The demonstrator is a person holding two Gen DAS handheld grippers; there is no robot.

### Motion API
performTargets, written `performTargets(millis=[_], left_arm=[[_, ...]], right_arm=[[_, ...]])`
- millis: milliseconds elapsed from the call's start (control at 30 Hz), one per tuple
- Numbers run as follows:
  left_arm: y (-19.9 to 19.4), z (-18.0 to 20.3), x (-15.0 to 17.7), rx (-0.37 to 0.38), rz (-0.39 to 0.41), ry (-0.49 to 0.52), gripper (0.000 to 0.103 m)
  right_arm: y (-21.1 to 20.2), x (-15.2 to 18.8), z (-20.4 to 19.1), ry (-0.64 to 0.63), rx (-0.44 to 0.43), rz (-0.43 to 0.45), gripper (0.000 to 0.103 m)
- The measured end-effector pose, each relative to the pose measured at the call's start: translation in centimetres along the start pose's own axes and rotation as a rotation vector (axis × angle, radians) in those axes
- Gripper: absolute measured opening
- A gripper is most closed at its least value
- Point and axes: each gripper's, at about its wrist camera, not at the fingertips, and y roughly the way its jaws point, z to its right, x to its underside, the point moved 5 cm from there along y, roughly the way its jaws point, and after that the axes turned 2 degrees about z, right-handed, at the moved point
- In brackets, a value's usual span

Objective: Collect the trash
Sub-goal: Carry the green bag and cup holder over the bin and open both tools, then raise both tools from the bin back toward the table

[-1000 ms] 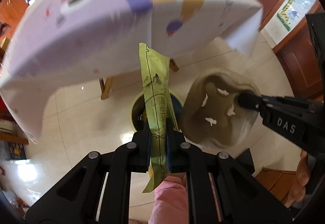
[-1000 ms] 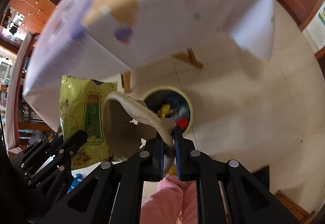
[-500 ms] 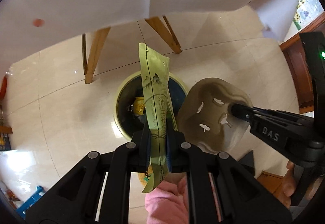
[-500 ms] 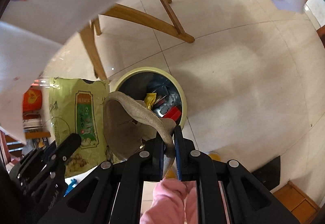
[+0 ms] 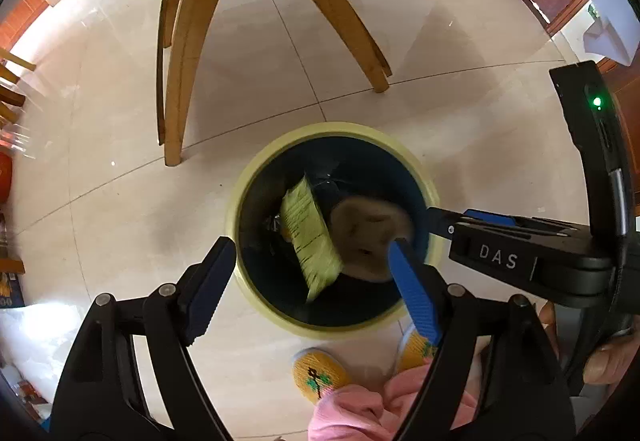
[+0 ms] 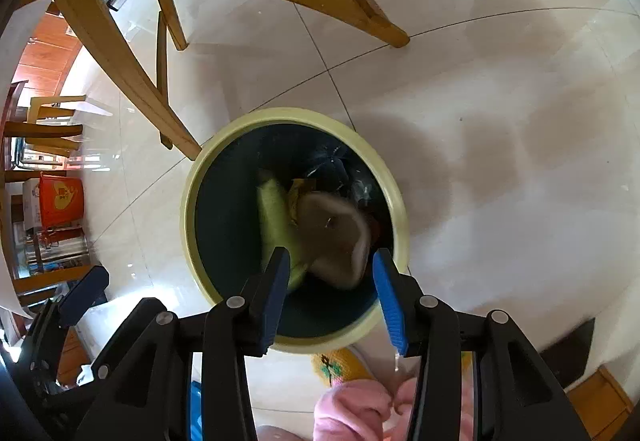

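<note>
Trash: green wrapper and brown paper piece, both blurred, side by side within the bin opening, touching neither gripper.
Bin: round, pale yellow rim, dark liner; stands on the floor; other litter lies at the bottom.
Left gripper: fingers spread wide and empty; blue pads straddle the near rim of the bin.
Right gripper: fingers apart and empty, tips over the near rim.
Gripper spacing: right unit sits just beside the left one, at its right.
Table legs: wooden; nearest foot stands near the bin's far-left rim, apart from it.
Open floor: bare tile to the right of and beyond the bin.
Near edge: yellow slippers and a pink sleeve close to the bin's near rim.
</note>
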Motion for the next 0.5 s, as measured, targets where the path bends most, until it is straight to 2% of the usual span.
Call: performTargets(millis=[267, 500], left_arm=[[-0.4, -1.9, 0.2, -0.032, 0.02, -0.022, 0.076], [-4.2, -2.2, -0.5, -0.029, 0.053, -0.053, 0.076]], right_arm=[[-0.3, 1.7, -0.8, -0.054, 0.021, 0.028, 0.044], [-4.1, 2.9, -1.0, -0.055, 0.01, 0.057, 0.044]])
